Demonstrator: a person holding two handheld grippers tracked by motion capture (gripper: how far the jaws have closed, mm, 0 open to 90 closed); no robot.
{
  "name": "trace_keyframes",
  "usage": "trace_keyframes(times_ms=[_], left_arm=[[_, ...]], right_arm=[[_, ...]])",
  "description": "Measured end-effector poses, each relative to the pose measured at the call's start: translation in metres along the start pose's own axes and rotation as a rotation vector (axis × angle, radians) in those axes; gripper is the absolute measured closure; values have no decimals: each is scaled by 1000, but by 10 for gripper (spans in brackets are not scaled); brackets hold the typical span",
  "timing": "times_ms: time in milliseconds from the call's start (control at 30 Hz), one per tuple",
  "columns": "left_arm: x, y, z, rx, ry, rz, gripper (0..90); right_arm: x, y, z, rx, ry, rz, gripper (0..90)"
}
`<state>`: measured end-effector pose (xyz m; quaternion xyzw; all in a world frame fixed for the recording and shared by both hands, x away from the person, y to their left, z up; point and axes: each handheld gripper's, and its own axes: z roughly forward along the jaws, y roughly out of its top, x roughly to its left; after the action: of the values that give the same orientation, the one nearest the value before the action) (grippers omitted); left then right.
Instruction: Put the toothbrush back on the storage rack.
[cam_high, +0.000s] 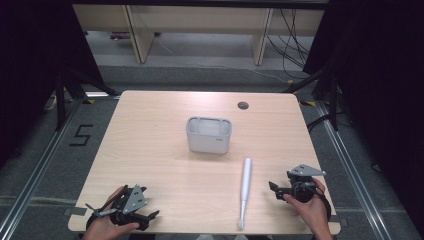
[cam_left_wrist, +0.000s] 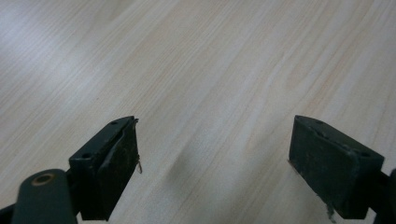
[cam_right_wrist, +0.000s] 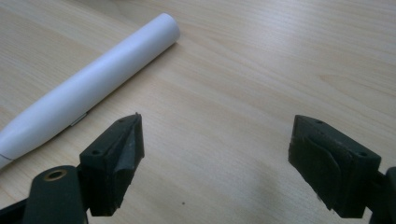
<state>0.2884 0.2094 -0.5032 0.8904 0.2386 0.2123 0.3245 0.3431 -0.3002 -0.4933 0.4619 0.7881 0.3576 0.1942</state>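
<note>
The left gripper (cam_high: 131, 212), jaws wide apart and empty, rests low on the bench (cam_high: 150, 150), while the white toothbrush handle (cam_high: 245, 190) lying just beside the equally wide-open, empty right gripper (cam_high: 280, 190) could, I judge, roll away if nudged off-centre.

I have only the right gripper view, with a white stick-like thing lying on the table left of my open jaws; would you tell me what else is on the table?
Observer: A grey container stands upright mid-table, beyond the white electric toothbrush.
Operator: Which way does the toothbrush point?
Observer: Its narrow end points toward the person's edge, the thick end toward the container.
Operator: And the other gripper?
Observer: The left gripper is open, resting over bare table at the near left corner.
</note>
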Motion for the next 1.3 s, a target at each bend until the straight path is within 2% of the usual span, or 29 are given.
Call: trace_keyframes(times_ms=[100,133,167,200,300,367,400,433,467,500,533,600,667,767,800,867,1000,1067,1100,1133,1167,1200,1233,1267,1300], left_arm=[[0,0,0,2,-3,3,153],[0,0,0,1,-3,4,153],[-1,0,0,-6,-3,-7,153],[-1,0,1,-15,-3,-19,153],[0,0,0,3,-2,2,153],[0,0,0,-5,0,-6,154],[1,0,0,8,4,6,153],[1,0,0,8,4,6,153],[1,0,-1,8,3,6,153],[1,0,-1,9,5,7,153],[0,0,0,2,4,0,153],[0,0,0,2,4,0,154],[0,0,0,-2,3,-5,153],[1,0,0,8,3,5,153],[1,0,0,9,4,6,153],[1,0,0,8,4,6,153],[1,0,0,9,5,6,153],[1,0,0,9,4,4,153],[1,0,0,10,4,5,153],[1,0,0,11,6,7,153],[1,0,0,11,6,7,153],[1,0,0,10,5,6,153],[1,0,0,9,4,5,153],[1,0,0,10,4,6,154],[1,0,0,11,5,6,153]], right_arm=[[0,1,1,-7,3,-15,204],[3,2,0,3,15,8,207],[2,2,0,-5,6,-8,208],[3,2,0,-4,4,-5,211],[2,4,2,-26,26,-31,240],[6,4,1,-11,24,17,251],[4,6,1,-19,37,-25,282],[4,6,1,-19,37,-25,282],[8,6,2,-18,48,9,304],[6,7,2,-30,43,-32,326],[8,8,3,-14,67,-35,356],[9,9,4,-3,84,-40,360],[13,10,5,10,84,-40,401],[16,12,5,-2,84,-35,446],[14,14,6,-15,75,-64,460],[17,15,7,-9,110,-18,484],[20,19,7,-21,112,-50,579],[20,21,8,-24,118,-64,597],[22,22,7,-26,121,-58,615],[23,25,8,-48,124,-81,644],[23,25,8,-48,124,-81,644],[26,26,8,-39,141,-51,658],[26,28,9,-46,142,-67,670],[29,29,10,-46,147,-51,688],[28,31,12,-55,152,-92,708]])
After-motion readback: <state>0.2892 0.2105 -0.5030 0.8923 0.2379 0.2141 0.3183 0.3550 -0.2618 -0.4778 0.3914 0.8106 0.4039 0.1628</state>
